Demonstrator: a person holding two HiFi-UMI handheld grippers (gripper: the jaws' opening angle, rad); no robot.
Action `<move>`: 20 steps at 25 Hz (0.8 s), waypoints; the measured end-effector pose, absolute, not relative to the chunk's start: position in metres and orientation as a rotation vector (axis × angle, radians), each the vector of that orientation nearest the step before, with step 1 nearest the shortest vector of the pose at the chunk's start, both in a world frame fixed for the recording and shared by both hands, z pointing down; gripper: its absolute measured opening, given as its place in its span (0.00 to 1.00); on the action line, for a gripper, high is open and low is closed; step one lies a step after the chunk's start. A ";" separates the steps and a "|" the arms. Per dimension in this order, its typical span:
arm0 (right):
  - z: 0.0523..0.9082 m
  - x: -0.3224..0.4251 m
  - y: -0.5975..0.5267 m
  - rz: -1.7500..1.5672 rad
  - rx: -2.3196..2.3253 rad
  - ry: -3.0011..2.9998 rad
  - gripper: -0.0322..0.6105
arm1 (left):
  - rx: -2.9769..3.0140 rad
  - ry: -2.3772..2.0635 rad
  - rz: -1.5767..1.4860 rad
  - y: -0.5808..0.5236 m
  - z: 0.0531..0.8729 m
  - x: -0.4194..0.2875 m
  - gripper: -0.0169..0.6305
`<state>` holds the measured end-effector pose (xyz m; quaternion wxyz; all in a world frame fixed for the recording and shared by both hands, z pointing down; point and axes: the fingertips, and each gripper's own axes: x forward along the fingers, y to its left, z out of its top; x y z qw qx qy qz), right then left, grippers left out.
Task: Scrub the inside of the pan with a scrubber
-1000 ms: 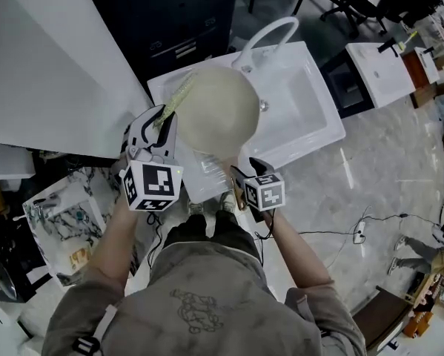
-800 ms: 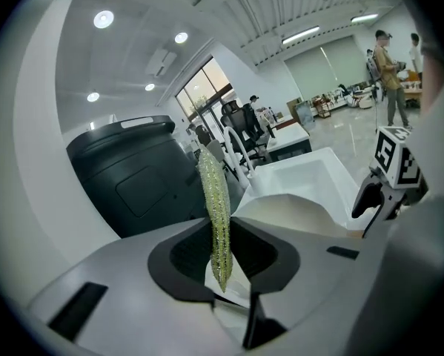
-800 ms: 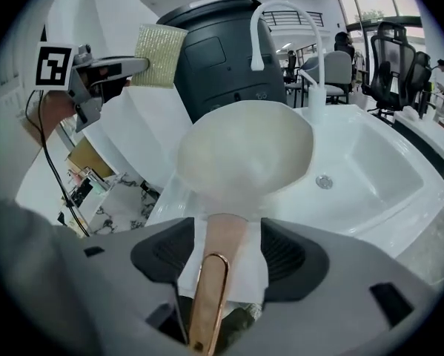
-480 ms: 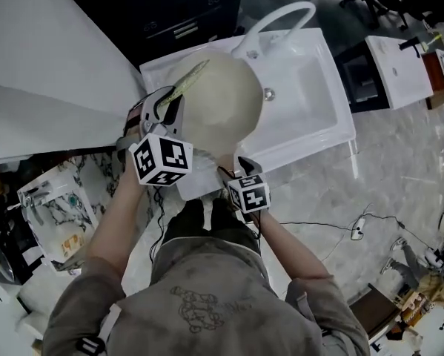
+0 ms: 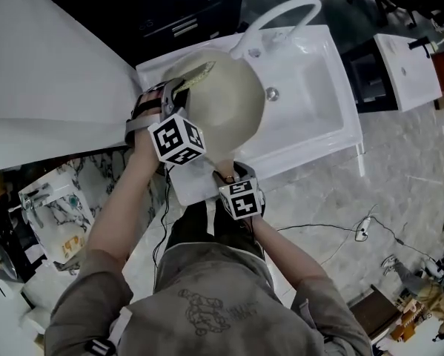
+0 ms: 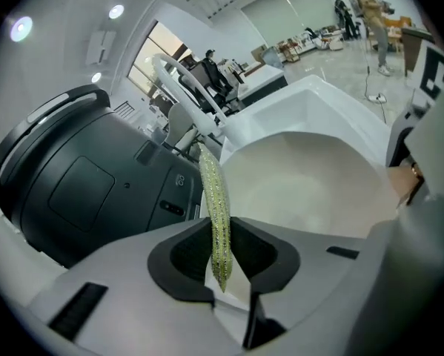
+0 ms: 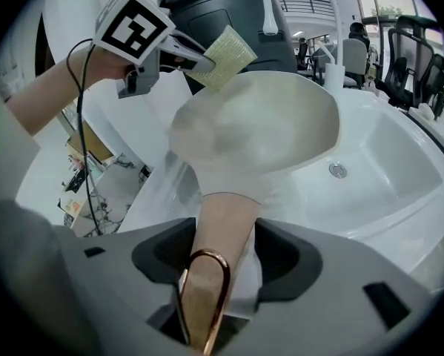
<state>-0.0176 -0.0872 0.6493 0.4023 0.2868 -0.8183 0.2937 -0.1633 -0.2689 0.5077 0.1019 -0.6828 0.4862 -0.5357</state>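
A cream pan is held tilted over the left end of a white sink. Its wooden handle runs back between the jaws of my right gripper, which is shut on it; that gripper shows under the pan in the head view. My left gripper is shut on a thin yellow-green scrubber. The scrubber reaches to the pan's upper left rim, and in the right gripper view the scrubber sits at the rim's far edge. The pan's inside looks bare.
A white curved faucet arches over the sink's back edge, and the drain lies right of the pan. A dark cabinet stands behind. A white counter runs to the left, with a marbled surface below it.
My left gripper has moved up and right, bringing the scrubber to the pan's rim. The right gripper has shifted slightly left with the handle still held.
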 end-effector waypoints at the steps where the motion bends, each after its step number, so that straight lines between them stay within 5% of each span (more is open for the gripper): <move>1: 0.649 -0.018 -0.088 0.744 0.726 -2.071 0.45 | -1.983 1.419 -1.604 -0.273 0.510 -0.165 0.14; 20: 0.647 -0.017 -0.088 0.758 0.767 -2.100 0.43 | -1.615 1.092 -1.857 -0.310 0.561 -0.152 0.14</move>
